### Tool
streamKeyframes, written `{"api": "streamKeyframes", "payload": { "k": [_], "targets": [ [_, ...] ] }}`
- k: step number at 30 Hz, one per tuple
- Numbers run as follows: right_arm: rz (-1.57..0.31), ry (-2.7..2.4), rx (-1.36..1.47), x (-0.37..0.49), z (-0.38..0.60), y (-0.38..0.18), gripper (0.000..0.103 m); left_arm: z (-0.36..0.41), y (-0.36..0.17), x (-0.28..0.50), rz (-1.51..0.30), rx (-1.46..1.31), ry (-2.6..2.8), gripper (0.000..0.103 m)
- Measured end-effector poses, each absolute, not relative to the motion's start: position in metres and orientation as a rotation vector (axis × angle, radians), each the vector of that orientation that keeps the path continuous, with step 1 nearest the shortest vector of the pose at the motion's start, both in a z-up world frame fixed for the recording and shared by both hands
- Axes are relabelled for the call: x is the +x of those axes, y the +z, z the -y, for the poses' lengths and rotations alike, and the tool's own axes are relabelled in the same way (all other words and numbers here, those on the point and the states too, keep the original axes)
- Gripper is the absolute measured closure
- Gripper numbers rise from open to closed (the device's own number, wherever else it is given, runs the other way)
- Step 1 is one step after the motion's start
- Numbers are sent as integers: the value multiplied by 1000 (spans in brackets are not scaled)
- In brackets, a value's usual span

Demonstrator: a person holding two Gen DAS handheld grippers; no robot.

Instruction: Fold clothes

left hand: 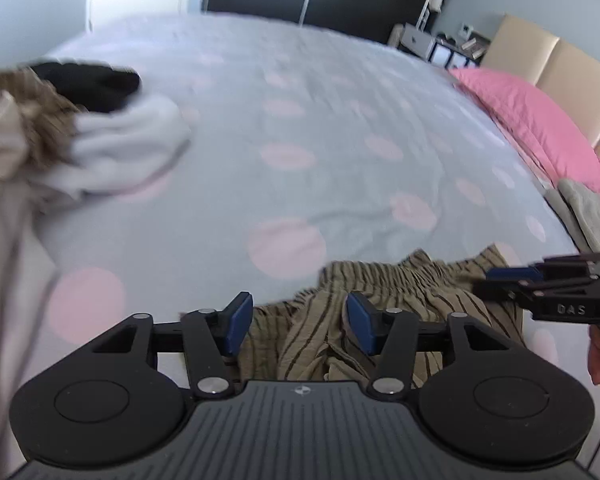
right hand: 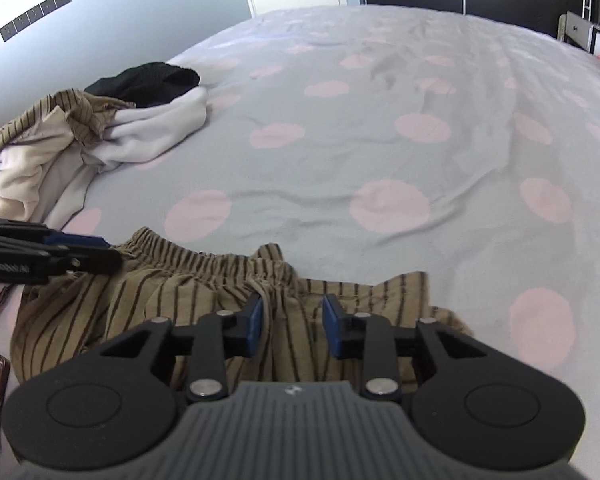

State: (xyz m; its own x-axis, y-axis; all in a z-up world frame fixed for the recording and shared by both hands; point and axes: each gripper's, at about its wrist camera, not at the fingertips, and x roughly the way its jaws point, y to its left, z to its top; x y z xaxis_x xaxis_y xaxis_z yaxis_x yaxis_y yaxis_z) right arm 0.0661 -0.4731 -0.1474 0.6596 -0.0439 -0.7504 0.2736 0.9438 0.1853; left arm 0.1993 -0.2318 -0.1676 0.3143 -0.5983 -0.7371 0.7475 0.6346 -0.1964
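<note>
Tan, dark-striped shorts point(right hand: 188, 304) lie rumpled on the grey, pink-dotted bedspread point(right hand: 380, 140), directly under and ahead of both grippers. The left gripper point(left hand: 298, 322) and right gripper point(right hand: 293, 322) each hover with jaws spread apart, nothing between the blue pads. Further ahead to the left sits a pile of clothes point(right hand: 100, 128).

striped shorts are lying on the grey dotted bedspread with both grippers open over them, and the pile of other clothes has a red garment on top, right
Not quite: the garment topping the clothes pile is black, not red, as the right wrist view shows. The rest holds: the striped shorts lie on the grey dotted bedspread, with the left gripper and right gripper open over them.
</note>
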Motion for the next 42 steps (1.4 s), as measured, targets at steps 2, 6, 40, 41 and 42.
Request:
{"api": "streamKeyframes", "payload": {
  "k": [2, 6, 40, 41, 42],
  "targets": [
    [-827, -195, 301, 51, 473, -138, 66, 223, -152, 185, -822, 239, -860, 53],
    [-809, -225, 288, 12, 464, -126, 66, 203, -132, 154, -774, 294, -871, 57],
    [-839, -367, 352, -68, 442, -145, 100, 151, -150, 101, -880, 217, -865, 101],
    [-846, -379, 345, -67, 444, -146, 100, 151, -152, 101, -873, 248, -862, 101],
    [-856, -396, 328, -67, 444, -147, 102, 154, -155, 100, -866, 298, -849, 102]
  ]
}}
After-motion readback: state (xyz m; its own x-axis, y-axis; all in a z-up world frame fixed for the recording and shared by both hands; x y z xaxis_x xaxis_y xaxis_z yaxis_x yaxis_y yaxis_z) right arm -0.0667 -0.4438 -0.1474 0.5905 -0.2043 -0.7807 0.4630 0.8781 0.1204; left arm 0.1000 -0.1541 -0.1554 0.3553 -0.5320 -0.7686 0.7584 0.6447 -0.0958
